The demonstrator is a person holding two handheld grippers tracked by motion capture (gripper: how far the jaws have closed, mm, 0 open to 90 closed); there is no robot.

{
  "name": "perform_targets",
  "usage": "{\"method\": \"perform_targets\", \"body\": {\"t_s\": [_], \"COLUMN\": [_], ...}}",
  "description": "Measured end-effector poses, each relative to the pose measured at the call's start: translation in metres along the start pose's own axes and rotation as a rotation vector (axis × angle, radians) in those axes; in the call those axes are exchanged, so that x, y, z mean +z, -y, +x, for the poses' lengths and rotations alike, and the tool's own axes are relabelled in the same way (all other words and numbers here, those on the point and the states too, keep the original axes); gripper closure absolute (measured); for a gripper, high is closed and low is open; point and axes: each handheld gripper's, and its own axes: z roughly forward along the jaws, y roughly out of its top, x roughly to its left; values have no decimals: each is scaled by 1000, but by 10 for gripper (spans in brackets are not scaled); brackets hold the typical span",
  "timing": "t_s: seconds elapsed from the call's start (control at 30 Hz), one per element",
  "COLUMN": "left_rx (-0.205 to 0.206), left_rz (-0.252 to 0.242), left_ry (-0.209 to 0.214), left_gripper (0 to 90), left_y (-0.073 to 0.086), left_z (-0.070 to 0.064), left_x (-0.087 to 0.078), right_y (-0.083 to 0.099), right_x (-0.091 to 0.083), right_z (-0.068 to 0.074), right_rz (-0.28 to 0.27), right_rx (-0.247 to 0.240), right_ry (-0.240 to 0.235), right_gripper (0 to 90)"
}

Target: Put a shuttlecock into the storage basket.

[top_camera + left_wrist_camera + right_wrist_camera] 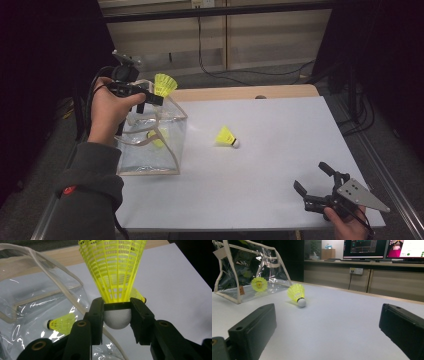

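Shuttlecock (113, 272), yellow plastic skirt, white cork base: pinched at the cork between the jaws of the left gripper (117, 312), skirt flaring upward. In the high view it sits upper left of the frame, just above the open top of the clear bag (150, 145); held cork-down, seemingly so it can drop straight in.

Second shuttlecock (157, 137): already inside the bag, lying on its side behind the transparent wall.

Third shuttlecock (226, 137): loose on the white table (260, 190), centre of the high view, well apart from the bag, cork toward the right; likely next for collection.

Clear bag: cream-trimmed, handles slumped, standing at the left edge of the table with its mouth open to receive items.

Right gripper (315, 184): lower right of the high view, jaws spread wide, holding nothing, resting low near the table edge, apparently idle.
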Motion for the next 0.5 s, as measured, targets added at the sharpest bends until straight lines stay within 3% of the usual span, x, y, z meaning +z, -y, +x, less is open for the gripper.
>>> {"method": "perform_targets", "body": {"t_s": [0.5], "left_rx": [-26], "left_rz": [-7], "left_ry": [-27], "left_gripper": [647], "left_y": [3], "left_z": [9], "left_x": [-1], "right_y": [0], "right_x": [0], "right_z": [0], "right_rz": [2], "right_rx": [-3], "right_ry": [0], "right_gripper": [10]}}
